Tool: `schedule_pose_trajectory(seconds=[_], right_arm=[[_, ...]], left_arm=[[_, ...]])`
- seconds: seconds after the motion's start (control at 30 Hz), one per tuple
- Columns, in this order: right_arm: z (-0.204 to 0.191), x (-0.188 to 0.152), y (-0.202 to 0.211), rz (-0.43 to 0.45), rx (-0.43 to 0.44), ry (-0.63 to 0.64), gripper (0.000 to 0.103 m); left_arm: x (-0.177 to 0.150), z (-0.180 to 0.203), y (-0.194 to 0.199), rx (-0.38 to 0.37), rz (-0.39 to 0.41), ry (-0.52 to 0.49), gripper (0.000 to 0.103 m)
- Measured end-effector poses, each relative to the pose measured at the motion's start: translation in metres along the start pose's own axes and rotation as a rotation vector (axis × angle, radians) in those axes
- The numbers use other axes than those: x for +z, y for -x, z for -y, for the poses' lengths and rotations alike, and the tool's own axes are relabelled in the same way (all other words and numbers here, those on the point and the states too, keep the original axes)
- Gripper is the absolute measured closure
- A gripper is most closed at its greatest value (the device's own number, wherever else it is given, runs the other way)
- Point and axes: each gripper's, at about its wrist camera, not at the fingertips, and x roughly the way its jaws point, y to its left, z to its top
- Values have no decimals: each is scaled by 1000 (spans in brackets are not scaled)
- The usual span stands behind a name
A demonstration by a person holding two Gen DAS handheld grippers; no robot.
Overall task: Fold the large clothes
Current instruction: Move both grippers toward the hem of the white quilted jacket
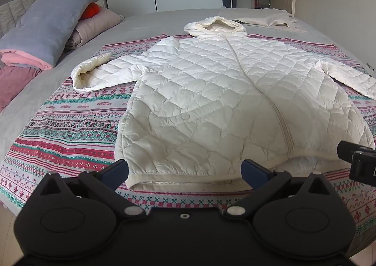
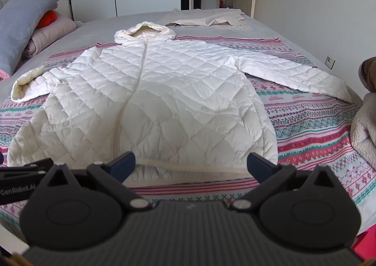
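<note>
- White quilted jacket (image 1: 211, 92) lies flat, zipped, sleeves spread, on the patterned blanket (image 1: 70, 129).
- Beyond its hood I see folded beige cloth (image 2: 206, 19); left, stacked pillows (image 1: 47, 28).
- My left gripper (image 1: 185, 172) and right gripper (image 2: 191, 167) hang wide open, empty, at the hem.

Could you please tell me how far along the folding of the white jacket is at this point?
Done: the white quilted jacket lies flat, zipped, on the patterned blanket, both sleeves spread out. In hand: nothing; the left gripper and the right gripper are open near the hem. Left: all folds; sleeves, hood and body remain unfolded.
</note>
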Motion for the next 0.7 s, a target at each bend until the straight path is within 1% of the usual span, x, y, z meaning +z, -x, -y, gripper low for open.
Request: schedule_pose_trajectory(seconds=[0.7], right_arm=[[0, -1, -1, 2, -3, 1, 0]], left_arm=[[-1, 1, 0, 7, 1, -2, 0]])
